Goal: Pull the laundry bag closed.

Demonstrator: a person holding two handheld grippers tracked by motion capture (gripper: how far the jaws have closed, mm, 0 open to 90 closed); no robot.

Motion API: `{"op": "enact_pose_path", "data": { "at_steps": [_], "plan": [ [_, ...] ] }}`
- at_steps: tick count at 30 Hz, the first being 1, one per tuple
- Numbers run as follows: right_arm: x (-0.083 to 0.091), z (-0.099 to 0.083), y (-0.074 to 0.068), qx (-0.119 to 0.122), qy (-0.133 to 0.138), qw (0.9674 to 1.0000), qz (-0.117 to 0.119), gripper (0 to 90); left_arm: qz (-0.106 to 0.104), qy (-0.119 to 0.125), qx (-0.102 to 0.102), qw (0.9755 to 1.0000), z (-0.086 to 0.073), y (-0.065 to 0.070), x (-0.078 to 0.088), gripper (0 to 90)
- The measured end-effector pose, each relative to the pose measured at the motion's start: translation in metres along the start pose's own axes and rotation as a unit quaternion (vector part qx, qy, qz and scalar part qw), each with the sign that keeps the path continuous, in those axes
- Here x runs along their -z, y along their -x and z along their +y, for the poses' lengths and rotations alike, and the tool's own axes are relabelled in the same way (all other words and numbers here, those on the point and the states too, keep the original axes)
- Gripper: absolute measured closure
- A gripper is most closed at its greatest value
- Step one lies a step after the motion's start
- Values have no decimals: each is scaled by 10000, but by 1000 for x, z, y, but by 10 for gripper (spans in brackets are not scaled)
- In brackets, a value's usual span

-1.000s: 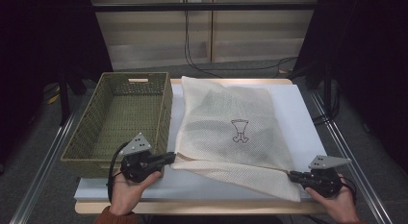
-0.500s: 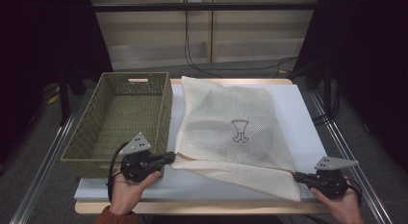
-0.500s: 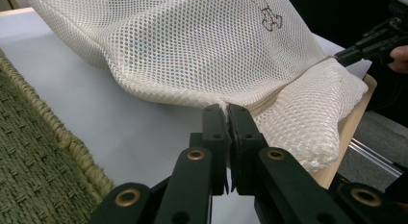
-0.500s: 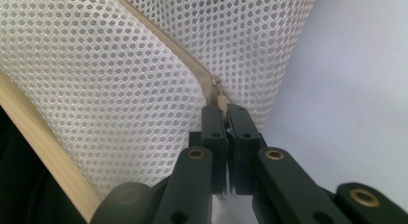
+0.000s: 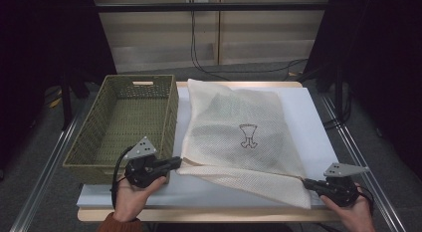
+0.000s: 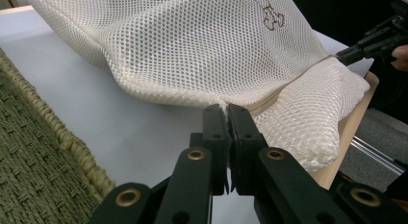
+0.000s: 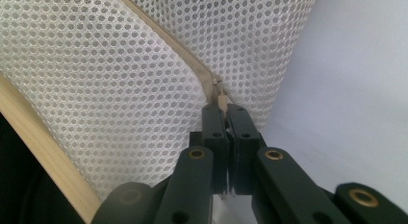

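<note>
So the big thing here was the white table (image 5: 308, 117) with the mesh laundry bag (image 5: 239, 137) spread flat across it, and the green woven basket (image 5: 124, 122) sitting just left of the bag, touching the table's left side; the bag lay out ahead of both sets of fingers, fanning away from them toward the far edge.

What the next move hung on, as far as I could judge, was the zipper seam (image 6: 288, 84); its long axis ran straight across between the two hands, near edge of the bag, left fingers at one end and right fingers at the other.

The left gripper (image 5: 174, 163) had its jaws pressed together on the bag's near left corner, right at the fingertips, basket just off to its outer side; the right gripper (image 5: 304, 181) had just been closing its jaws and they were pinching the small zipper pull (image 7: 222, 100) at the bag's near right corner, tan seam tape leading up and away from the fingertips.

So the right hand was the one on the slider; any pull would have to travel along that seam toward the left fingers, which looked to be anchoring the fabric.
</note>
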State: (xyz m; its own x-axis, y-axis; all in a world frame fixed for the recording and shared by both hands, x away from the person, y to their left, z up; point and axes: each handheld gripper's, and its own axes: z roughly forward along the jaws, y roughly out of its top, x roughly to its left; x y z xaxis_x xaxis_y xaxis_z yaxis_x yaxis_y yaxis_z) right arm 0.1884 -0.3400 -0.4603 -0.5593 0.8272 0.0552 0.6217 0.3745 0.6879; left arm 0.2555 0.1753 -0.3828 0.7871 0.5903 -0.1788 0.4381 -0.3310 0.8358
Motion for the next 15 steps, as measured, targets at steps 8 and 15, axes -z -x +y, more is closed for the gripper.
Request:
{"op": "enact_pose_path", "data": {
  "at_steps": [8, 15],
  "plan": [
    [1, -1, -2, 77, -33, 10000, -47, 881, -2, -49, 11, 10000, -1, -1, 0, 873],
    [2, -2, -2, 48, -33, 9999, -86, 881, -2, -54, 43, 10000, -2, 0, 0, 873]
  ]
}}
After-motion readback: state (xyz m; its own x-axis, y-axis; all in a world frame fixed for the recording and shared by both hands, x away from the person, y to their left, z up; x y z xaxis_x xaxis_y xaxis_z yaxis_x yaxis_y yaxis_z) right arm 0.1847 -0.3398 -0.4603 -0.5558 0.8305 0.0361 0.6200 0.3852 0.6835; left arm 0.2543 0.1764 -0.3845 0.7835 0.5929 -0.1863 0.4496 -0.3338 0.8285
